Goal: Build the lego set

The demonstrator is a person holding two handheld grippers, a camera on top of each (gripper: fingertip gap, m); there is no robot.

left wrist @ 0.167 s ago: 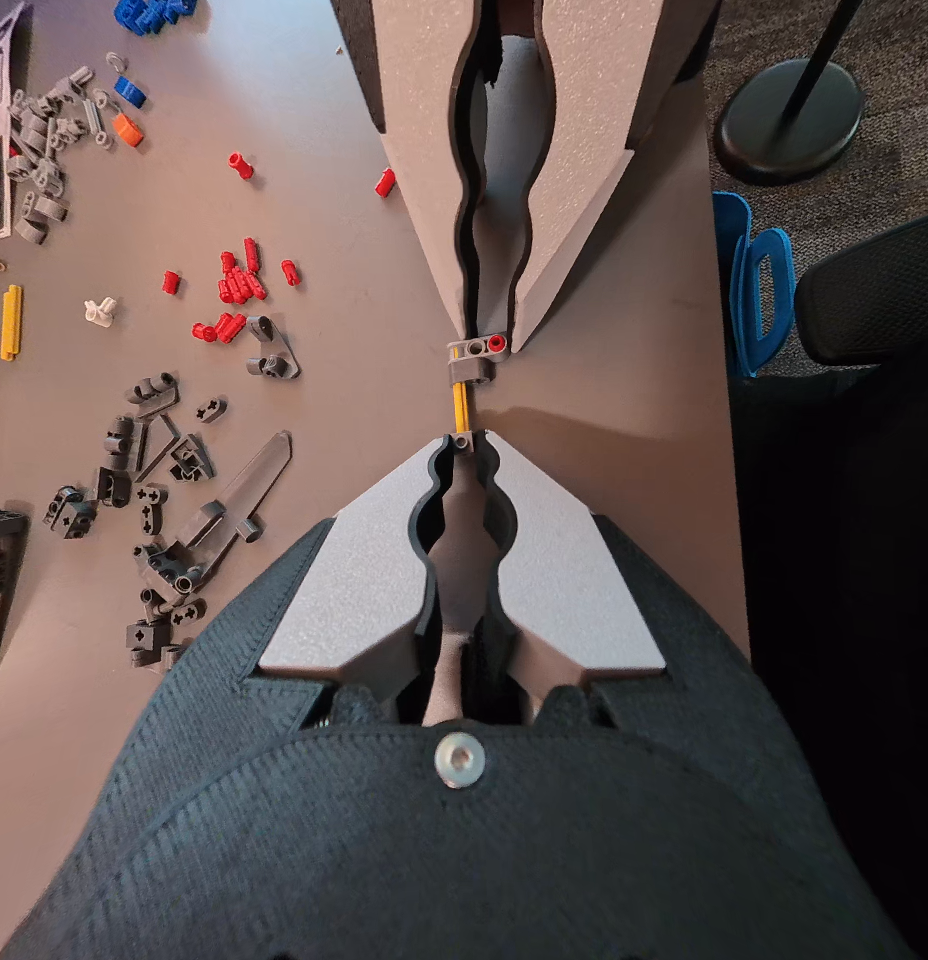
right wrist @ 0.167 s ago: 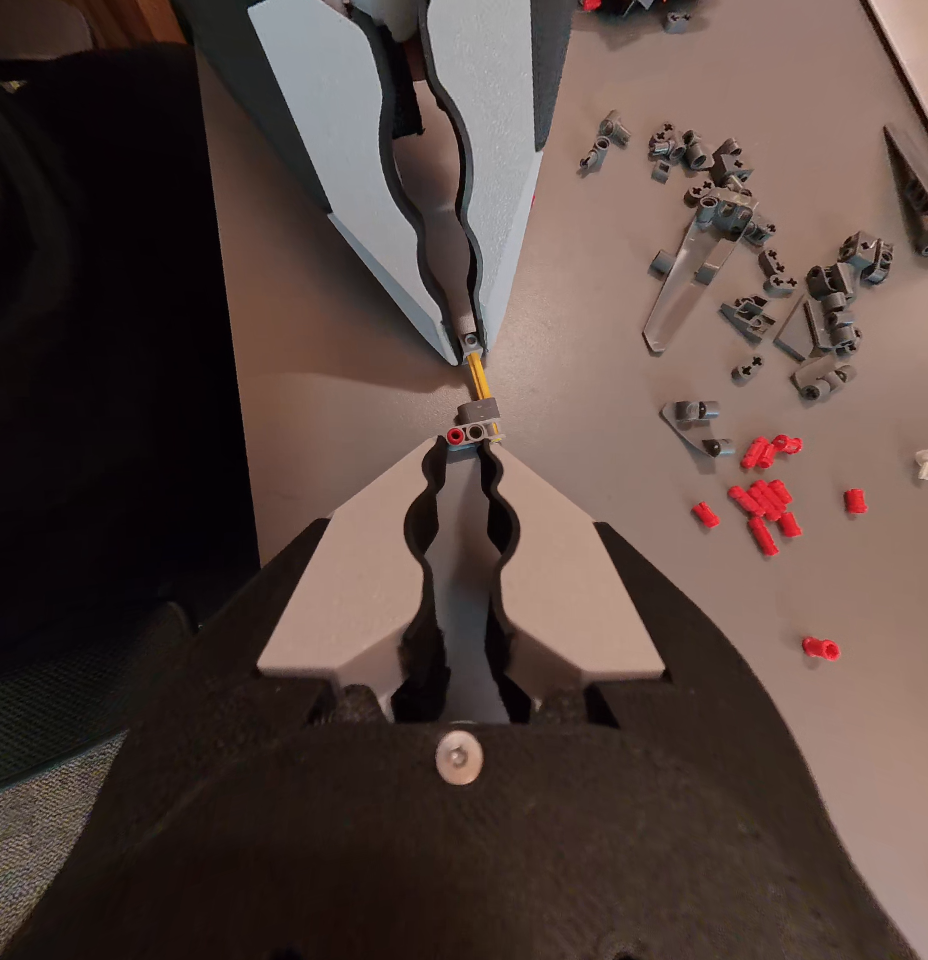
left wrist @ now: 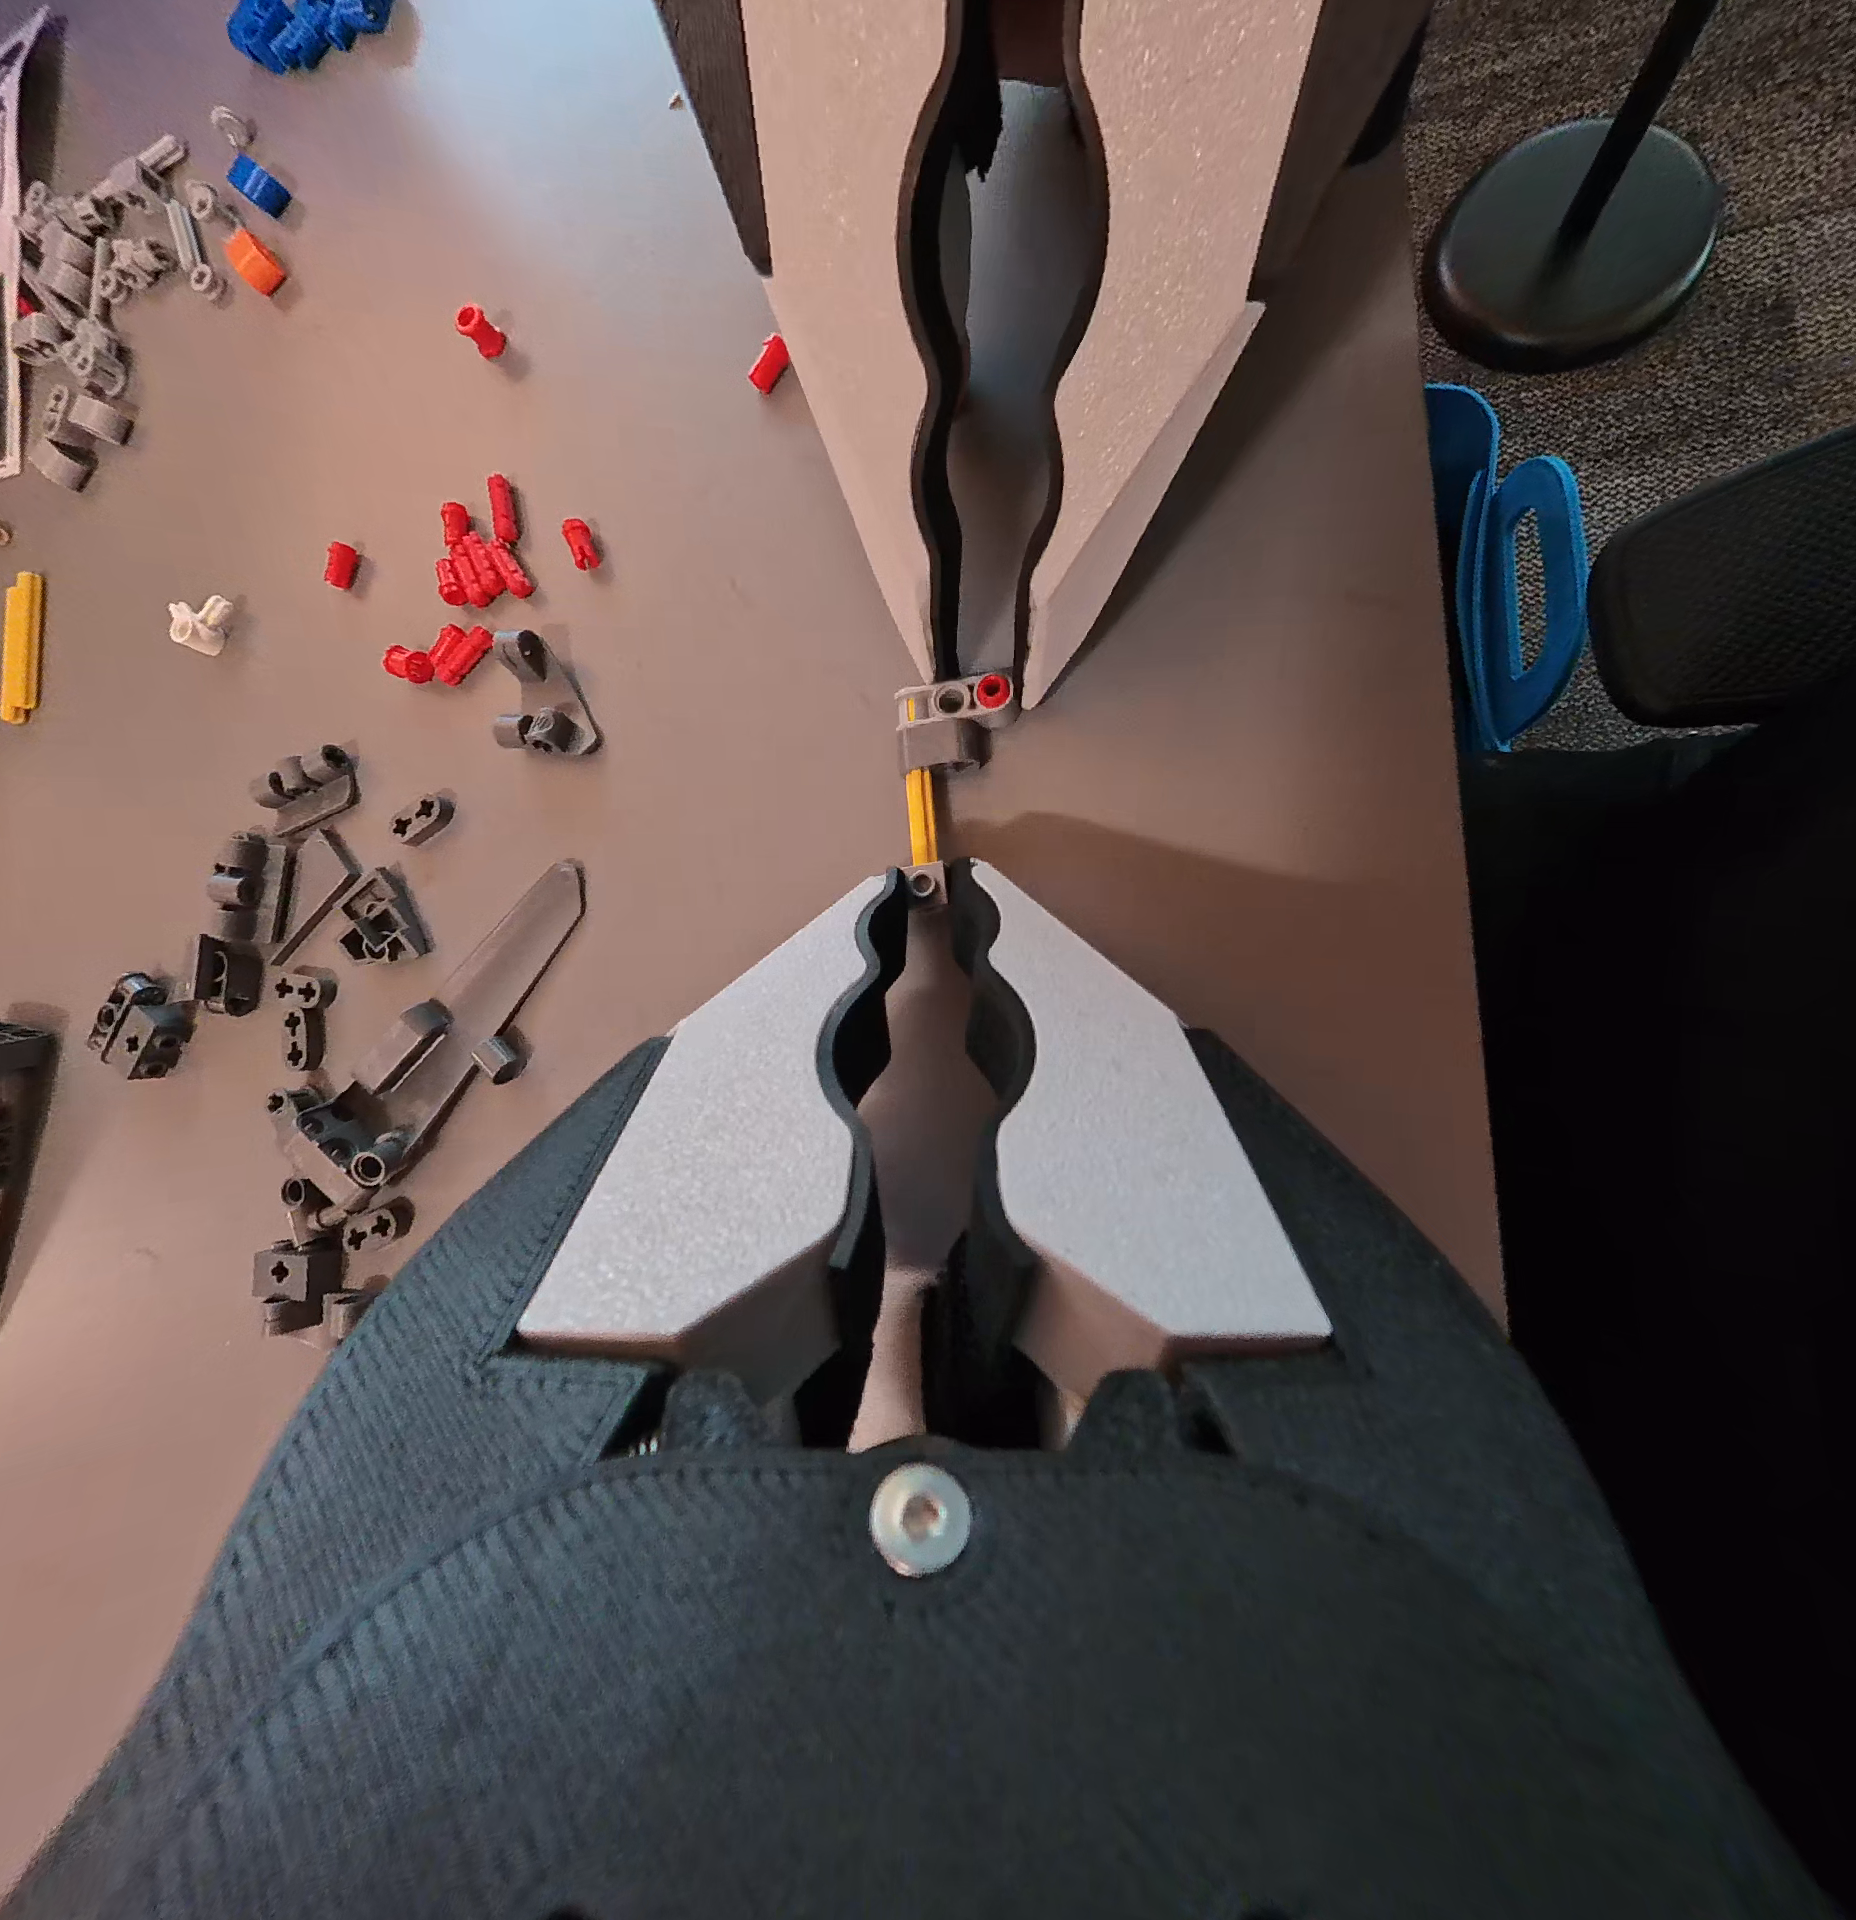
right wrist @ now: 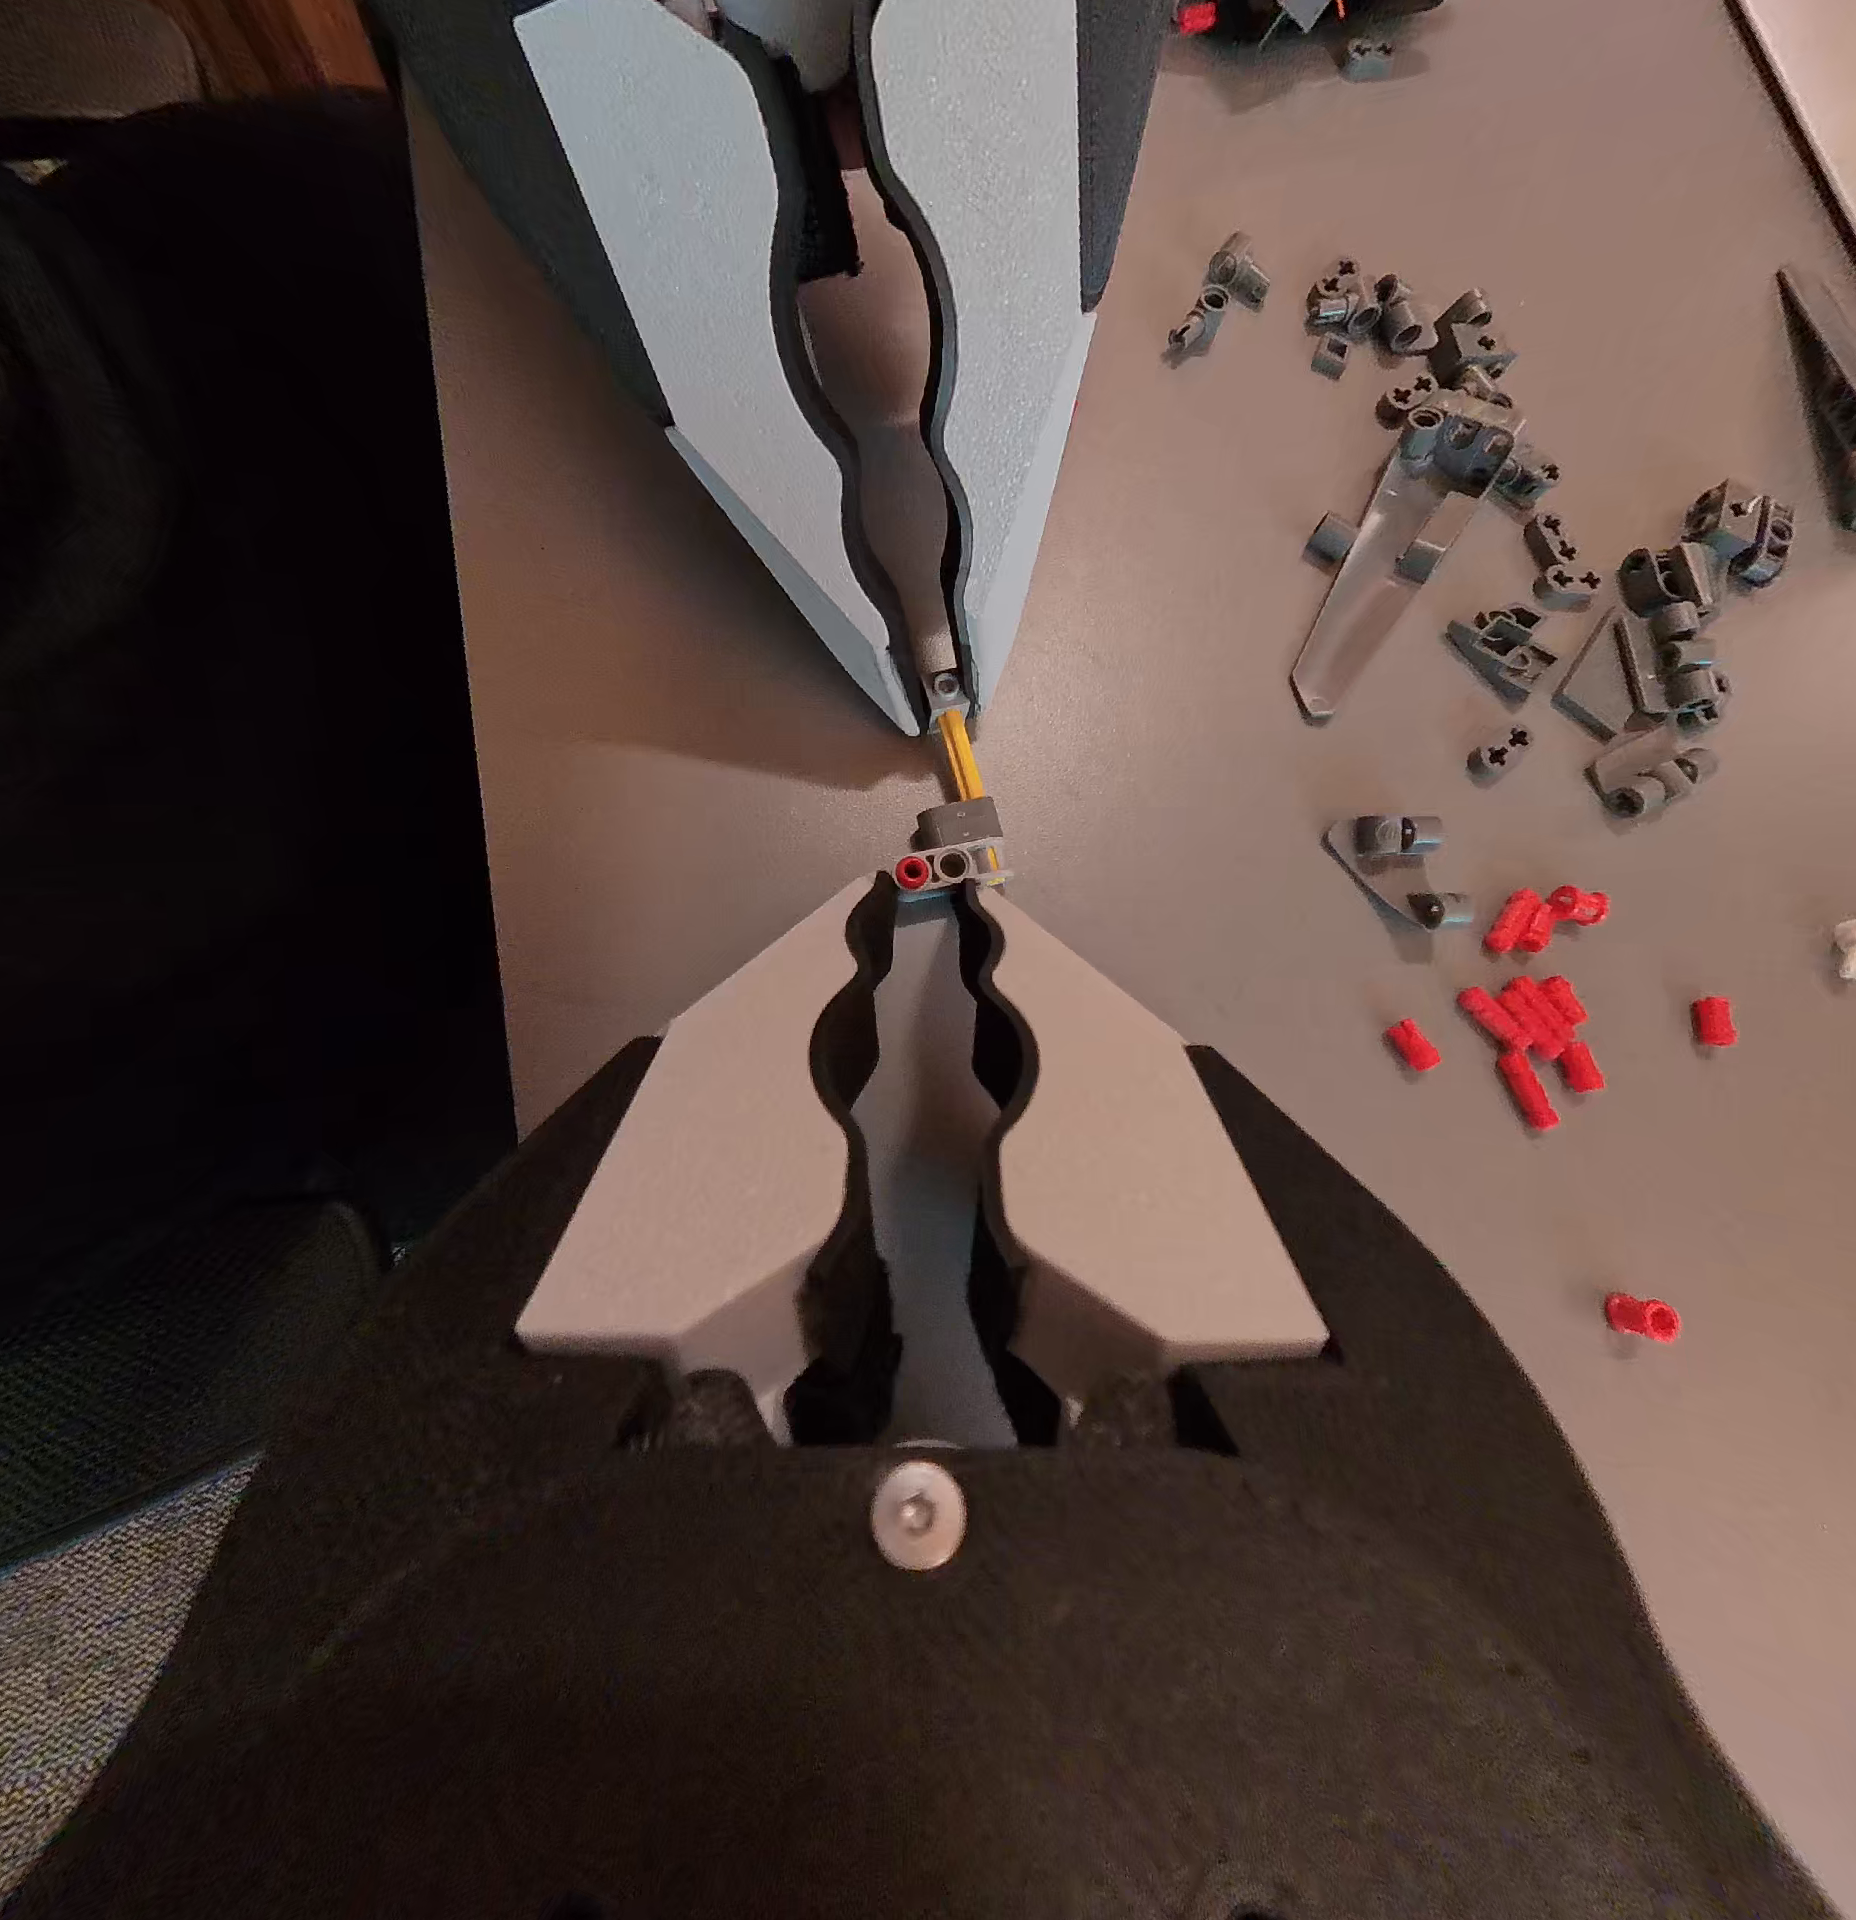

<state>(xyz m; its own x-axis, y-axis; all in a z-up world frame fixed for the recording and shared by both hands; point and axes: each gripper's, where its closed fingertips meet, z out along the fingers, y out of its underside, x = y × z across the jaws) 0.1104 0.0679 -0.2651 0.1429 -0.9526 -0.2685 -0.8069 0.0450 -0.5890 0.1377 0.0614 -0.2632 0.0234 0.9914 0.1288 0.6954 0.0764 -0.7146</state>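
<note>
The two grippers face each other tip to tip over the bench [left wrist: 1215, 727]. The left hand-held gripper [left wrist: 926, 883] is nearly closed, pinching a small grey connector [left wrist: 924, 885] on a yellow axle [left wrist: 920, 816] — the right hand-held gripper [right wrist: 939, 896], equally narrow, grips the grey beam [right wrist: 955, 864] with a red pin [right wrist: 911, 871] at the axle's far end. Loose grey pieces [left wrist: 311, 997] and red pins [left wrist: 477, 566] lie unused to the left.

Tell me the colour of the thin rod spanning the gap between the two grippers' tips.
Yellow. The rod shows best in the left wrist view.
</note>
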